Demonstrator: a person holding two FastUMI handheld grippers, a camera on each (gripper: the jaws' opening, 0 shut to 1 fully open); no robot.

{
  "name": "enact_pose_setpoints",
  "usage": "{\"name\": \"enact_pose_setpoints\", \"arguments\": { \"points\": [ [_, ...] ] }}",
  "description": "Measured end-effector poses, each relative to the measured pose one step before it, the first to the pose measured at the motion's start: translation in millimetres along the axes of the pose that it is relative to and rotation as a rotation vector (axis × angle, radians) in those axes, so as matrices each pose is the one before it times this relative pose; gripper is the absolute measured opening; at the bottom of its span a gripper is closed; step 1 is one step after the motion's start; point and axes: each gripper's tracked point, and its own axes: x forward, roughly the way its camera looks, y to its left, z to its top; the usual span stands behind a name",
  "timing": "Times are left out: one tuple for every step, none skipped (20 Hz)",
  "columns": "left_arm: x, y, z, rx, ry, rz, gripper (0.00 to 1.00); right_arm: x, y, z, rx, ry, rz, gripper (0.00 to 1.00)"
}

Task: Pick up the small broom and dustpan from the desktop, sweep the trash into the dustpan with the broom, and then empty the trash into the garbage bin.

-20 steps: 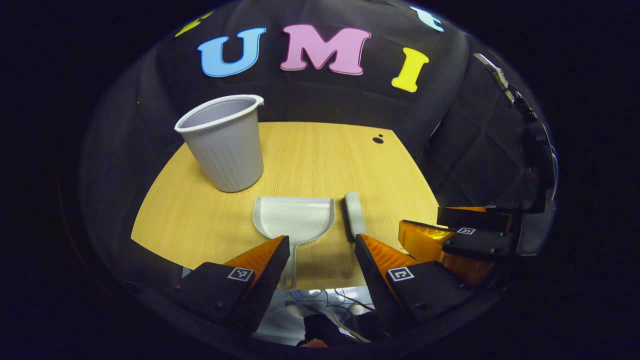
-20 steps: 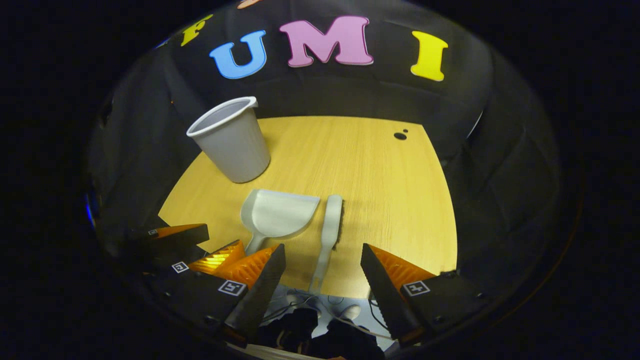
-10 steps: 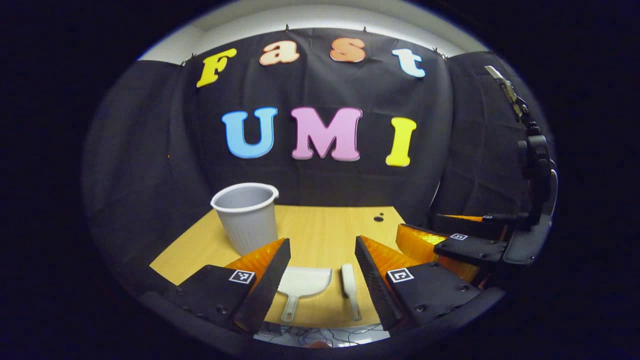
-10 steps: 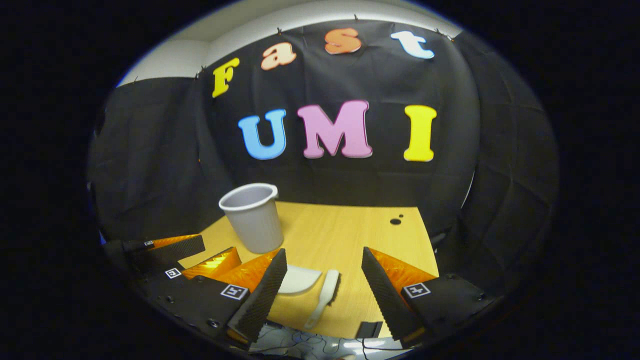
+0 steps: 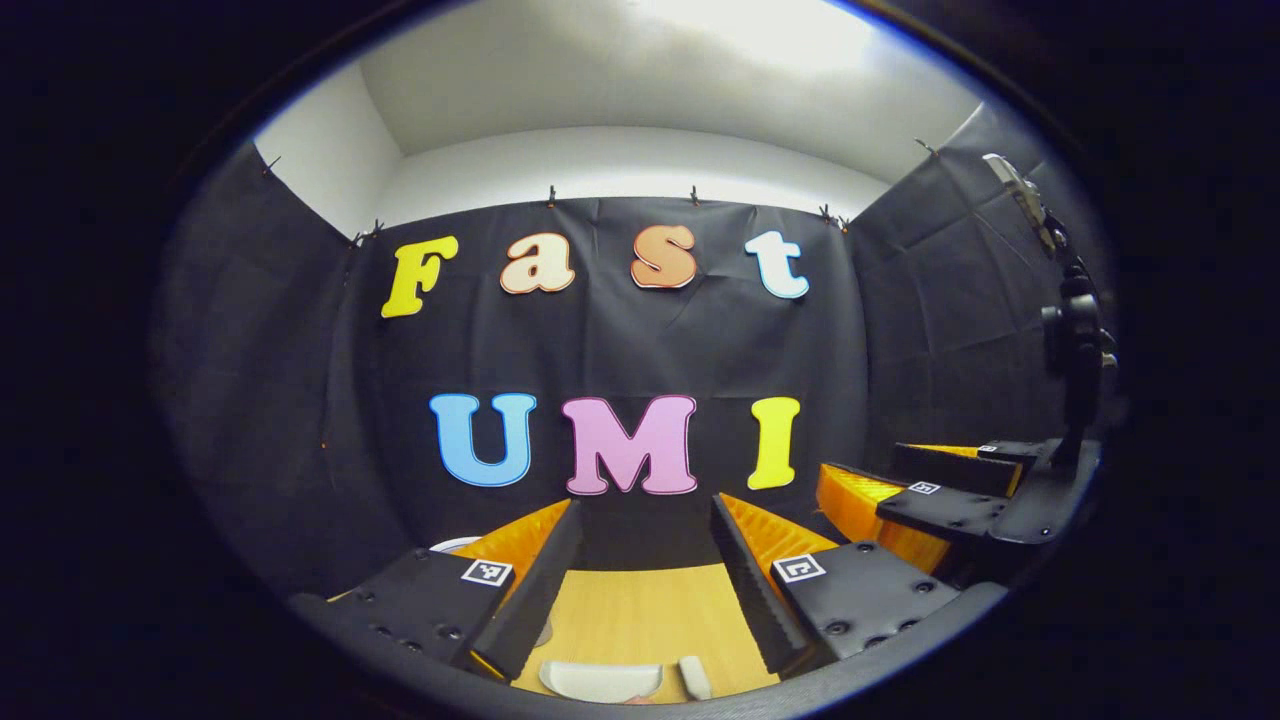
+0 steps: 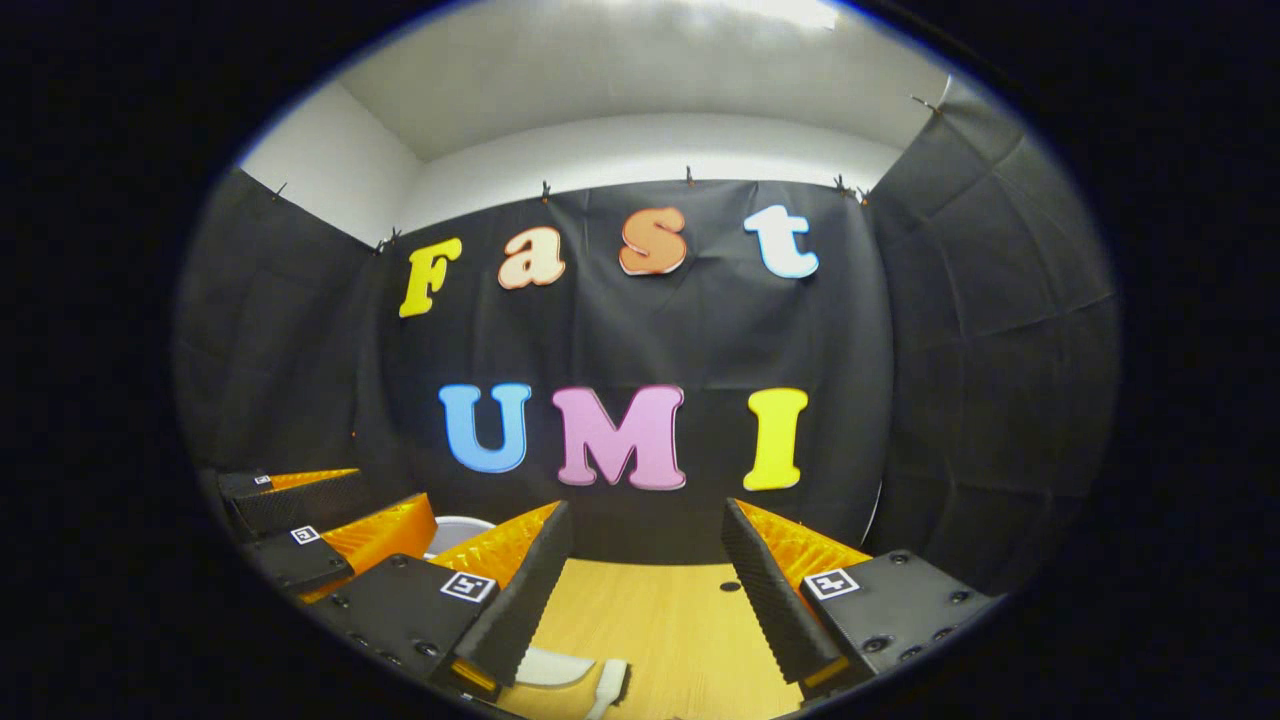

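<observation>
Wooden desktop (image 5: 640, 610) at frame bottom w/ dustpan (image 5: 600, 680), broom (image 5: 693, 677); left gripper (image 5: 640, 540) and right gripper (image 6: 645, 545) fingers wide, empty; bin rim (image 6: 455, 527) partly hidden.

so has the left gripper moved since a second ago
Yes. The left gripper has tilted upward: the dustpan has slid from mid-view to the bottom edge, and the ceiling now shows.

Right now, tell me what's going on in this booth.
Nobody has picked anything up yet. The left gripper and right gripper are both open and empty, held level above the near edge of the desk, facing the back wall. The dustpan and broom lie side by side on the desk below the fingers, untouched. The bin peeks out behind the left gripper. Sweeping has not begun.
</observation>
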Motion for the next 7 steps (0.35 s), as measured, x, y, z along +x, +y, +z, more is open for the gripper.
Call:
{"name": "enact_pose_setpoints", "arguments": {
  "points": [
    [-1.45, 1.87, 2.34, -0.02868, -0.00403, -0.00460, 0.77, -1.14, -0.56, 8.77, -0.00841, -0.02206, -0.00638, 0.95],
    [2.40, 3.39, 0.89, -0.02365, -0.00470, -0.00286, 0.77, -2.19, 1.72, 6.62, -0.00889, -0.01963, -0.00215, 0.95],
    [1.11, 1.37, 0.30, -0.01773, -0.00152, -0.00221, 0.77, -0.94, 1.40, 2.36, -0.00853, -0.00400, -0.00126, 0.90],
    [5.94, 4.13, 2.06, -0.01068, -0.00721, -0.00236, 0.77, 0.09, -0.66, 0.27, -0.01239, -0.00751, 0.00232, 0.90],
    [1.60, 2.67, 1.33, -0.00313, -0.00141, 0.00509, 0.77, -0.67, 0.46, -0.14, -0.01439, 0.00127, 0.00415, 0.90],
    [3.68, -0.15, 0.58, 0.00279, -0.00559, 0.00242, 0.77, -2.60, 2.16, 1.91, -0.01617, -0.00127, 0.00318, 0.90],
    [0.47, -2.03, -0.04, 0.00693, 0.00022, 0.00121, 0.77, -1.39, 0.79, -0.71, -0.01325, 0.00713, 0.00444, 0.90]
  ]
}}
